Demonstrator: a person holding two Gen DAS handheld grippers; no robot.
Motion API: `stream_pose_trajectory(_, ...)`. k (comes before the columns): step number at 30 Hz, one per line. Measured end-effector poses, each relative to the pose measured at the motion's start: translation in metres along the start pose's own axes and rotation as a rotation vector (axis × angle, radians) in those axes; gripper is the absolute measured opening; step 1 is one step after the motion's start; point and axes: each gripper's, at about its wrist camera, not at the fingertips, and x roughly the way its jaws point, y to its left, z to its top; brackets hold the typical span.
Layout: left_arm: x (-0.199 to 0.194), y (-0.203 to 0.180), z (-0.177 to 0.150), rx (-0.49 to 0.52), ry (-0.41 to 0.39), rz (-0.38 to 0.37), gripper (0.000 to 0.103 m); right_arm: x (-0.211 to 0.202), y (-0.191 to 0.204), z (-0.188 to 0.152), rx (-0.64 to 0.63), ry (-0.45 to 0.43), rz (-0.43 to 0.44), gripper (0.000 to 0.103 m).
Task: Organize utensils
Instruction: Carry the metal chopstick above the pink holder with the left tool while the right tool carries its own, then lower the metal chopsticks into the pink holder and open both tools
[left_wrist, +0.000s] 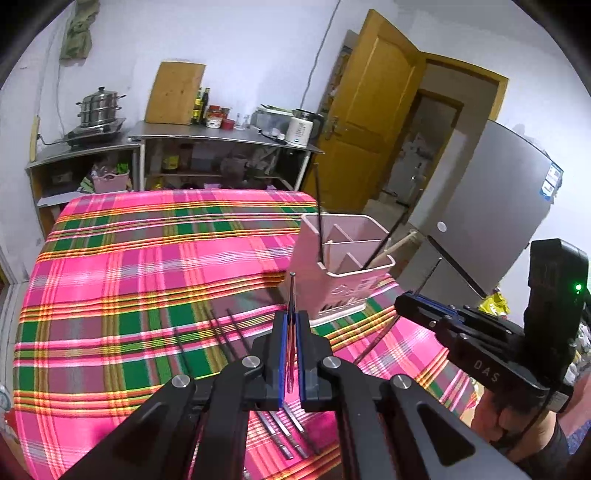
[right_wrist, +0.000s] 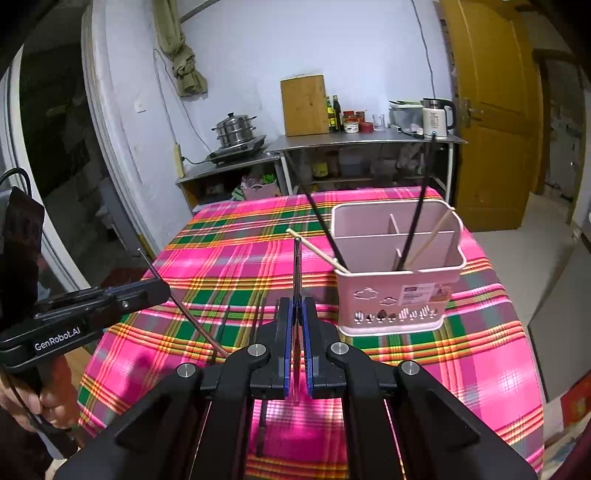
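A pink divided utensil holder (left_wrist: 347, 273) stands on the plaid table and holds black and wooden chopsticks; it also shows in the right wrist view (right_wrist: 399, 280). My left gripper (left_wrist: 291, 317) is shut on a dark chopstick (left_wrist: 292, 291) that points up, above the table. It shows at the left of the right wrist view (right_wrist: 155, 290). My right gripper (right_wrist: 297, 308) is shut on another dark chopstick (right_wrist: 297, 266), left of the holder. It shows at the right of the left wrist view (left_wrist: 410, 301). Several dark chopsticks (left_wrist: 236, 336) lie on the cloth.
The pink and green plaid tablecloth (left_wrist: 129, 280) covers the table. Behind it stand steel shelves (left_wrist: 221, 136) with a steamer pot (left_wrist: 98, 107), bottles and a kettle (right_wrist: 436, 118). A wooden door (left_wrist: 369, 110) and a grey fridge (left_wrist: 491, 206) are on the right.
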Motion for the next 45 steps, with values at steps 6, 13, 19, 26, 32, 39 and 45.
stream_pose_trajectory(6, 0.010, -0.022, 0.020, 0.032, -0.005, -0.049, 0.004, -0.010, -0.014, 0.009, 0.020, -0.024, -0.024, 0.005)
stream_pose_trajectory(13, 0.017, -0.041, 0.052, 0.059, -0.032, -0.084, 0.004, -0.026, -0.028, 0.035, 0.030, -0.083, -0.055, 0.005)
stream_pose_trajectory(19, 0.020, -0.054, 0.084, 0.076, -0.072, -0.093, 0.004, -0.033, -0.038, 0.062, 0.035, -0.134, -0.069, 0.005)
stream_pose_trajectory(26, 0.032, -0.060, 0.111, 0.086, -0.087, -0.091, 0.004, -0.029, -0.045, 0.083, 0.036, -0.173, -0.085, 0.005)
stream_pose_trajectory(32, 0.048, -0.057, 0.120, 0.086, -0.086, -0.078, 0.004, -0.021, -0.051, 0.095, 0.041, -0.187, -0.094, 0.005)
stream_pose_trajectory(39, 0.067, -0.048, 0.122, 0.068, -0.073, -0.073, 0.004, -0.003, -0.050, 0.100, 0.024, -0.181, -0.104, 0.005)
stream_pose_trajectory(45, 0.083, -0.041, 0.114, 0.055, -0.046, -0.076, 0.004, 0.015, -0.050, 0.094, 0.004, -0.157, -0.123, 0.005)
